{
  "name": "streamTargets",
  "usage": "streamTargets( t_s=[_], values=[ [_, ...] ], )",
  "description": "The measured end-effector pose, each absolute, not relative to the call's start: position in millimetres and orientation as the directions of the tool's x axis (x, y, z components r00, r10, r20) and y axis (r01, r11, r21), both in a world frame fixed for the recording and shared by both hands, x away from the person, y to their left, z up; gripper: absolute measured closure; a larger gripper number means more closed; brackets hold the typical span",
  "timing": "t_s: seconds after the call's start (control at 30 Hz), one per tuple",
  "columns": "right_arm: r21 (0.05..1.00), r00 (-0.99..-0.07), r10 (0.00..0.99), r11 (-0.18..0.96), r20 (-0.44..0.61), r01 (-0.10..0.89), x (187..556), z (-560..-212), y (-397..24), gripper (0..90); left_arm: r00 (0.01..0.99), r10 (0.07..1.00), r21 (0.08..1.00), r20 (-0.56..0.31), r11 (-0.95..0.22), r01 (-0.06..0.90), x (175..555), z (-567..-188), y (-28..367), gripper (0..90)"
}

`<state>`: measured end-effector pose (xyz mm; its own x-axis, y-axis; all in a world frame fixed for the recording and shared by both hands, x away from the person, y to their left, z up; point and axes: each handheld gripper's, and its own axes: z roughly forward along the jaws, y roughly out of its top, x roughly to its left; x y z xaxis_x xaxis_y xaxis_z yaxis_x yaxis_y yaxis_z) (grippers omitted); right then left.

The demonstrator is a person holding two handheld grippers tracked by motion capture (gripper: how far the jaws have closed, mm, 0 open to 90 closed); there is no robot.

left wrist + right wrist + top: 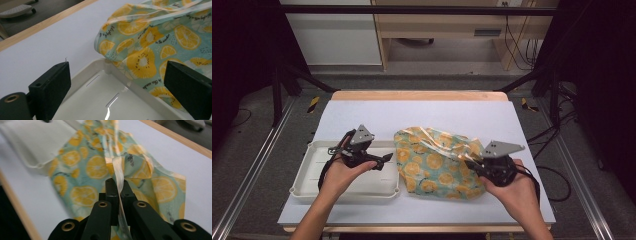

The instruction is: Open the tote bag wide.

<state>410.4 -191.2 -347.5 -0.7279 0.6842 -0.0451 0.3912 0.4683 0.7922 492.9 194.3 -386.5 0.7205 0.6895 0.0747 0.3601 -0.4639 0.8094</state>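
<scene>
On table right of tray: lemon-print bag, left edge over tray rim. Right gripper clamped on bag strap. Left gripper jaws wide, empty, over tray. Advice: keep strap pinched, lift slow, left take opposite strap.

**Lemon print on pale surfaces**

The cloth bag, right of centre in the high view, is mint green printed with yellow and orange citrus slices and small black script; its strap is pale cream. The tray at lower left is off-white. The table cover is pale lavender-white, edged by light wood. Both grippers, the left gripper and the right gripper, are black with grey top plates.
</scene>
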Motion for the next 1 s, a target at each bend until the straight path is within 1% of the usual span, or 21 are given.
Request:
streamTargets(
  t_s=[0.07,0.13,0.4,0.47,0.57,0.7,0.83,0.9,0.93,0.97,1.0],
  values=[
    [0.796,-0.734,0.678,0.465,-0.038,0.388,405,-348,-193,89.1,0.725,0.685,0.81,0.077,-0.467,0.355,494,-386,192,8.6],
    [0.806,-0.765,0.643,0.47,-0.034,0.359,387,-350,-199,89.1,0.736,0.672,0.806,0.081,-0.479,0.349,496,-384,189,9.4],
    [0.814,-0.799,0.601,0.471,-0.013,0.34,360,-362,-216,89.2,0.773,0.631,0.783,0.067,-0.513,0.351,512,-380,167,10.6],
    [0.813,-0.803,0.595,0.472,-0.009,0.341,355,-366,-220,89.1,0.786,0.616,0.779,0.051,-0.517,0.354,514,-380,160,10.8],
    [0.816,-0.808,0.59,0.471,-0.009,0.335,352,-371,-222,88.9,0.815,0.579,0.767,0.035,-0.538,0.349,521,-382,145,10.0],
    [0.816,-0.811,0.585,0.474,-0.01,0.331,353,-374,-222,88.7,0.842,0.538,0.748,0.041,-0.575,0.331,527,-385,130,8.3],
    [0.813,-0.811,0.585,0.478,-0.012,0.333,355,-376,-221,88.3,0.856,0.517,0.728,0.008,-0.59,0.35,537,-389,122,7.6],
    [0.813,-0.812,0.584,0.478,-0.011,0.333,355,-377,-220,88.2,0.855,0.518,0.727,0.012,-0.592,0.348,539,-389,120,10.1],
    [0.814,-0.813,0.583,0.478,-0.012,0.33,355,-377,-220,88.0,0.858,0.514,0.726,0.006,-0.592,0.35,540,-389,120,13.8],
    [0.814,-0.813,0.583,0.478,-0.012,0.33,355,-377,-220,88.0,0.861,0.509,0.726,-0.001,-0.592,0.351,540,-388,120,13.8],
    [0.815,-0.813,0.582,0.477,-0.012,0.33,355,-377,-221,87.9,0.861,0.509,0.726,-0.002,-0.591,0.351,540,-387,119,16.2]
  ],
)
